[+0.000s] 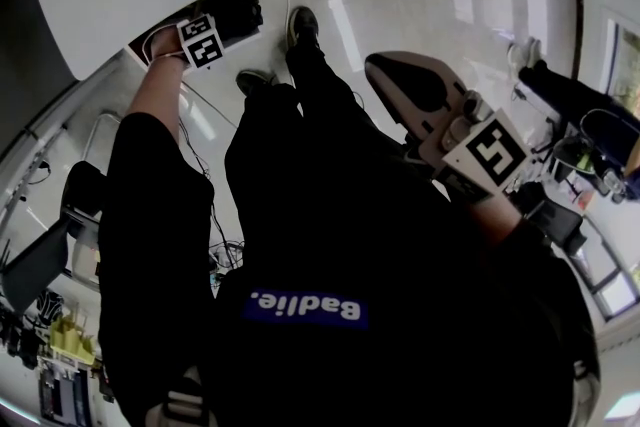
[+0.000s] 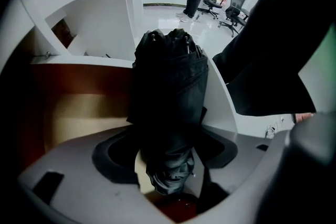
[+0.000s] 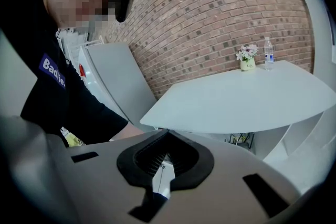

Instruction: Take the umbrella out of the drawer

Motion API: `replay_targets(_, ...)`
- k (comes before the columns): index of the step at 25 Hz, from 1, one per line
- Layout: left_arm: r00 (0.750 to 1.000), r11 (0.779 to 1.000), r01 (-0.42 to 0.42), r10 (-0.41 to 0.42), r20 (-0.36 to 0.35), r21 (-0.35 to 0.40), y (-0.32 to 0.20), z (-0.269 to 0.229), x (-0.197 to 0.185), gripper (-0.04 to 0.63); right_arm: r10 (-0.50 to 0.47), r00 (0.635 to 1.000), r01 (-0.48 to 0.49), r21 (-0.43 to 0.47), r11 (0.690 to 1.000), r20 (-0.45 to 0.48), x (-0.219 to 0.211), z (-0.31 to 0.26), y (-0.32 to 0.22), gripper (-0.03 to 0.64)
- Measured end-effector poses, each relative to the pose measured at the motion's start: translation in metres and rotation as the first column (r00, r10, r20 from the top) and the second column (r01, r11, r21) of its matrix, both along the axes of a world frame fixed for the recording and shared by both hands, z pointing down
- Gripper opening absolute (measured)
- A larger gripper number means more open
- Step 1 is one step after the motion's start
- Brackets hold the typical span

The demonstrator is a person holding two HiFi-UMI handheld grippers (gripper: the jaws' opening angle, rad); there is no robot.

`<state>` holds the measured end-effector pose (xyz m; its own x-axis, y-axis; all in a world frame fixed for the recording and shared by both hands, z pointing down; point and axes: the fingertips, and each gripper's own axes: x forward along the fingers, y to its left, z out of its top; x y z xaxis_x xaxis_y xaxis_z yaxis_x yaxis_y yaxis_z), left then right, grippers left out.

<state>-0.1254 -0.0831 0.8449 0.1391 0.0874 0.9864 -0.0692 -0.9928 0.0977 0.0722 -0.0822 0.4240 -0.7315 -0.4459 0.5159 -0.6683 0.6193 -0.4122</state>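
While 1 umbrella (image 2: 169,81) sits btwn jaws of L claw (image 2: 169,139), released, R claw (image 3: 165,132) is clenched, empty.

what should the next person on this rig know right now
Left claw: open, pointing down, umbrella between its jaws, not yet gripped.
Right claw: shut, empty.
Umbrella: folded, black, lying in the open drawer.
Done: drawer is open, left claw is set around the umbrella.
Left to do: close on the umbrella and lift it out.
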Motion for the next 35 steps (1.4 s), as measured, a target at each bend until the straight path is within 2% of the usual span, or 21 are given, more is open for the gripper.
replay_targets(6,0.995,0.989,-0.074,0.082,0.056,-0.124,0.003,0.007,0.002,0.308,0.012,1.0,-0.012,-0.008,1.0,-0.017,0.005,0.003,0.001,0.026)
replay_targets(9,0.993,0.986,-0.102,0.11,0.052,-0.129,0.007,0.006,0.002,0.288,0.02,0.999,-0.02,-0.003,1.0,-0.025,0.007,0.001,0.003,0.026)
replay_targets(12,0.994,0.991,-0.096,0.1,0.033,-0.092,0.007,0.0,0.001,0.263,0.031,0.999,-0.031,0.006,1.0,-0.031,0.01,-0.005,0.002,0.026)
replay_targets(18,1.0,1.0,-0.022,0.022,-0.022,0.02,0.004,-0.017,0.001,0.244,0.025,0.999,-0.024,0.03,0.999,-0.039,0.008,-0.017,0.0,0.026)
replay_targets(24,0.993,0.991,0.083,-0.073,-0.097,0.107,0.003,-0.053,0.002,0.242,-0.011,1.0,0.013,0.08,0.997,-0.021,-0.011,-0.038,0.0,0.026)
replay_targets(31,0.946,0.946,0.279,-0.242,-0.216,0.164,0.013,-0.113,-0.001,0.242,-0.056,0.998,0.051,0.175,0.983,0.02,-0.041,-0.081,0.006,0.026)
replay_targets(35,0.897,0.906,0.384,-0.32,-0.304,0.178,0.015,-0.148,-0.003,0.241,-0.072,0.996,0.058,0.217,0.974,0.057,-0.051,-0.1,0.007,0.026)
